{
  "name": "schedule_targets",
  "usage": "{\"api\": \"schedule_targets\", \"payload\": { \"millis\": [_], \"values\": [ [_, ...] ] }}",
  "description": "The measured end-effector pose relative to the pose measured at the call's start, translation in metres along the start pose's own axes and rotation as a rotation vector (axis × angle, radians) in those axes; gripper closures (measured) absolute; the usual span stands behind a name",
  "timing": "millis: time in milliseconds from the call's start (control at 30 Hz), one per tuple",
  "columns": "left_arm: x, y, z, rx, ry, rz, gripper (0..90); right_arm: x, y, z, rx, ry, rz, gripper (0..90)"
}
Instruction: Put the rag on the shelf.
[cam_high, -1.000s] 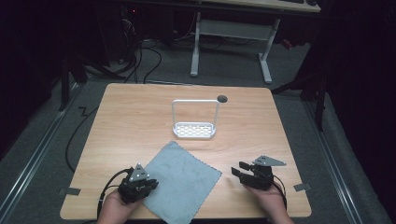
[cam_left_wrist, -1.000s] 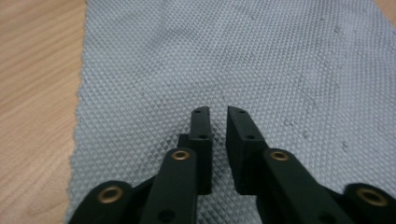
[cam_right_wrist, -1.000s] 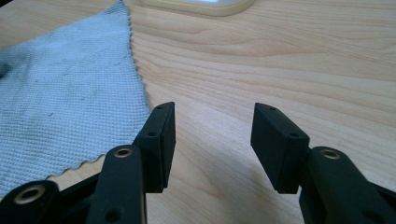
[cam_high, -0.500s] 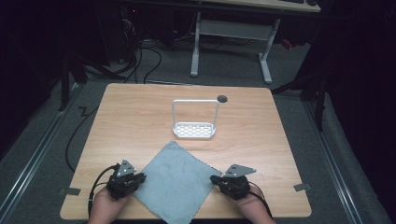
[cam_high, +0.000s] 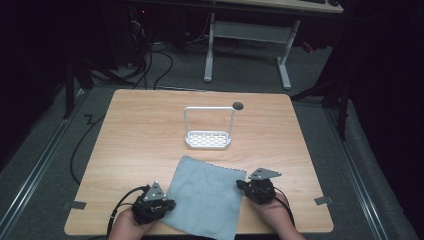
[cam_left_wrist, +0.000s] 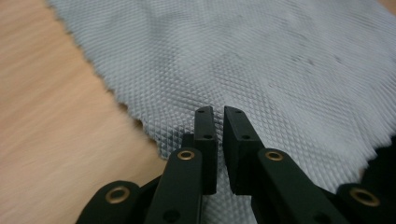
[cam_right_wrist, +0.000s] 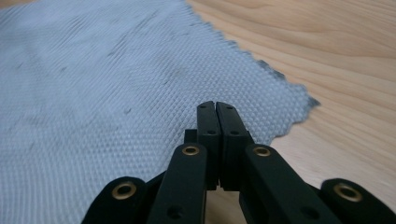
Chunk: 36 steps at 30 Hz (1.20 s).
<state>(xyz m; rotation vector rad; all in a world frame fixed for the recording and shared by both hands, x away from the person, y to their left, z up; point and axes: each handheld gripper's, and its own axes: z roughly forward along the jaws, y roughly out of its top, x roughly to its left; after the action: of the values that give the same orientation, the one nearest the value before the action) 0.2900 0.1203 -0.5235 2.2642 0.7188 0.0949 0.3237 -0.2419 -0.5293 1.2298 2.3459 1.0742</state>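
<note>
— How do the tongs stand?

— The left gripper (cam_left_wrist: 218, 112) has its jaws nearly together, with a thin slit left between them. They have just been closing, and I see no fold of fabric in the slit. The right gripper (cam_right_wrist: 215, 105) has its jaws pressed flat against each other, no gap at all. Whether any fabric is caught in them I cannot tell.

— Where do they point?

— Both point at the grey-blue cloth (cam_high: 205, 197). In the left gripper view the tips sit just inside the ragged edge of the cloth, with bare wood to the left of it. In the right gripper view the tips sit low over the cloth's corner, which ends in a frayed point just to their right.

— And from above?

— The cloth lies spread flat, turned like a diamond, at the near edge of the wooden table (cam_high: 140, 130), with its lowest corner reaching the table's edge. The left gripper is at the cloth's left edge and the right gripper at its right corner, facing each other across it. The left hand (cam_high: 127, 225) and the right hand (cam_high: 272, 212) come in from the bottom, each with a black cable trailing.

— Anything else?

— A white rack (cam_high: 209, 140) with a perforated tray and a tall hoop stands mid-table, well apart from the cloth. A dark round hole (cam_high: 238, 105) is just behind it.
</note>
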Motion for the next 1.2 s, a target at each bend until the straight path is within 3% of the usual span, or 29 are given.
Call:
{"api": "schedule_targets", "payload": {
  "millis": [100, 200, 300, 433, 600, 700, 800, 867, 967, 1000, 1067, 1200],
  "values": [
    [-0.016, 0.005, 0.009, 0.003, -0.053, 0.057, 83.3, -0.010, -0.002, -0.003, -0.010, -0.026, 0.022, 88.1],
    [-0.020, 0.007, 0.012, -0.001, -0.079, 0.078, 81.4, -0.013, -0.003, -0.004, -0.013, -0.022, 0.032, 87.5],
    [-0.020, 0.008, 0.013, -0.009, -0.086, 0.066, 76.7, -0.012, -0.003, -0.004, -0.013, -0.027, 0.025, 84.6],
    [-0.012, 0.006, 0.009, -0.054, -0.012, 0.048, 68.1, -0.010, -0.002, -0.010, -0.044, -0.029, 0.021, 83.4],
    [0.020, 0.011, 0.000, -0.146, 0.031, -0.087, 60.2, -0.010, -0.004, -0.021, -0.052, -0.004, 0.034, 83.2],
    [0.039, 0.023, 0.003, -0.188, 0.084, -0.149, 59.4, -0.008, -0.009, -0.022, -0.026, 0.007, 0.025, 82.4],
    [0.055, 0.041, 0.019, -0.177, 0.135, -0.194, 60.4, -0.008, -0.010, -0.020, -0.004, 0.006, 0.017, 82.2],
    [0.064, 0.054, 0.034, -0.165, 0.175, -0.197, 60.6, -0.008, -0.010, -0.019, 0.012, -0.007, 0.015, 82.0],
    [0.079, 0.075, 0.061, -0.135, 0.187, -0.222, 60.6, -0.010, -0.011, -0.020, 0.013, -0.014, 0.013, 81.8],
    [0.079, 0.075, 0.061, -0.135, 0.187, -0.222, 60.8, -0.010, -0.011, -0.020, 0.013, -0.014, 0.013, 81.8],
    [0.082, 0.086, 0.073, -0.114, 0.229, -0.212, 66.8, -0.012, -0.012, -0.021, 0.012, -0.016, 0.021, 81.8],
    [0.081, 0.090, 0.075, -0.100, 0.239, -0.216, 72.8, -0.014, -0.013, -0.023, 0.009, -0.015, 0.020, 81.8]
  ]
}}
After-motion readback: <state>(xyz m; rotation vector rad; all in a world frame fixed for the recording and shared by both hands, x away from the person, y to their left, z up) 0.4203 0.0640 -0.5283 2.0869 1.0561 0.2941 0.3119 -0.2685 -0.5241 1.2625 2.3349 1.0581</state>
